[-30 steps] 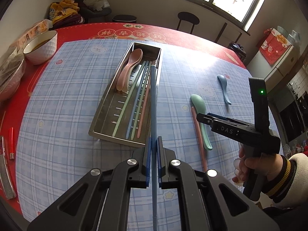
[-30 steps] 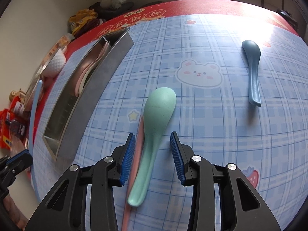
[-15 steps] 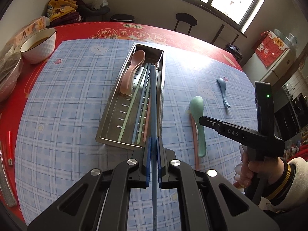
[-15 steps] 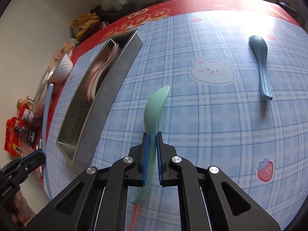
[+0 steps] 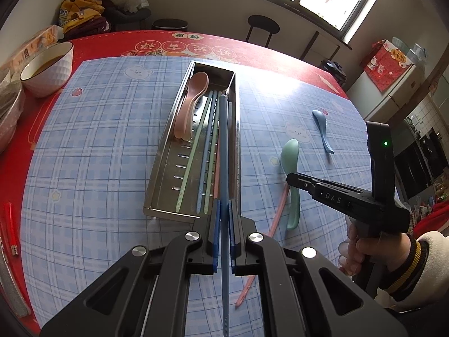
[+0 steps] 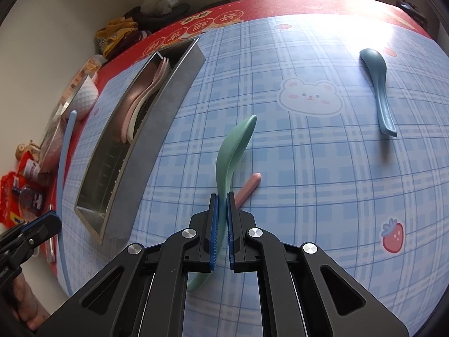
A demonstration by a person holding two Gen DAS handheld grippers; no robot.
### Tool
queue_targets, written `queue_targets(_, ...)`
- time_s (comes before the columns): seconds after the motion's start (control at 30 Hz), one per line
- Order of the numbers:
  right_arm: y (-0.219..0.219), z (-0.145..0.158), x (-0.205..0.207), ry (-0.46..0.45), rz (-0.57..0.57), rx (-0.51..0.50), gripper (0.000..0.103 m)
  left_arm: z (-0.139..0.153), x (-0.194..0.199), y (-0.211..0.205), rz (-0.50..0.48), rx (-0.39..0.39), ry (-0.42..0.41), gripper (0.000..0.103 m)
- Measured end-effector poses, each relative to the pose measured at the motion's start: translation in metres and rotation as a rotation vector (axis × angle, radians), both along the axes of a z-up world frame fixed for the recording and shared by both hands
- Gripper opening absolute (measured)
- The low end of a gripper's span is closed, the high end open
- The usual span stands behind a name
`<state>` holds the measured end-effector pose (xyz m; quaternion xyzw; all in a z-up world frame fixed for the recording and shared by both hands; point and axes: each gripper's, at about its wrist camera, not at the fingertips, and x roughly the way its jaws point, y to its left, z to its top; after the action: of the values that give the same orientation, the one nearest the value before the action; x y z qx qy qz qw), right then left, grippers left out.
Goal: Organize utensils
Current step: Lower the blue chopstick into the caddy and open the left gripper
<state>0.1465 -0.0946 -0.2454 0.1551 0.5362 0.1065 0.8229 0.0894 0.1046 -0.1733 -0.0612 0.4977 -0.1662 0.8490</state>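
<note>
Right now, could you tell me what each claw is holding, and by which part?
The left claw grips a blue chopstick partway along its shaft; the right claw grips the green spoon by its handle.

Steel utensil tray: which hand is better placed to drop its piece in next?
Left, probably. The left gripper holds the long blue chopstick already lined up over the steel utensil tray. The right gripper grips the green spoon out on the plaid tablecloth.

My blue-padded black right gripper (image 6: 220,200) pinches a mint-green plastic spoon (image 6: 234,143). Under it lies the blue-and-white plaid mat (image 6: 308,168) printed with bears and strawberries.
</note>
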Motion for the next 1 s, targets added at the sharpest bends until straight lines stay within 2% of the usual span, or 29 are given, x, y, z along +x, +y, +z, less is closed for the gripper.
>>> queue_targets(0.17,-0.008,0.003,-0.004,0.005,-0.062,0.064,0.006,0.001,0.004,0.004,-0.009,0.001,-0.003,0.006)
queue_targets(0.5,-0.021,0.03,-0.007,-0.056,-0.104,0.117,0.006,0.008,0.026,0.003,-0.021,-0.002,-0.009,0.006)
queue_targets(0.77,-0.041,0.036,-0.012,-0.079,-0.15,0.125,0.006,0.014,0.08,-0.014,-0.066,0.023,-0.021,0.006)
queue_targets(1.0,-0.073,0.029,-0.022,-0.07,-0.233,0.128,0.006,-0.008,0.128,-0.037,-0.115,0.067,0.016,0.006)
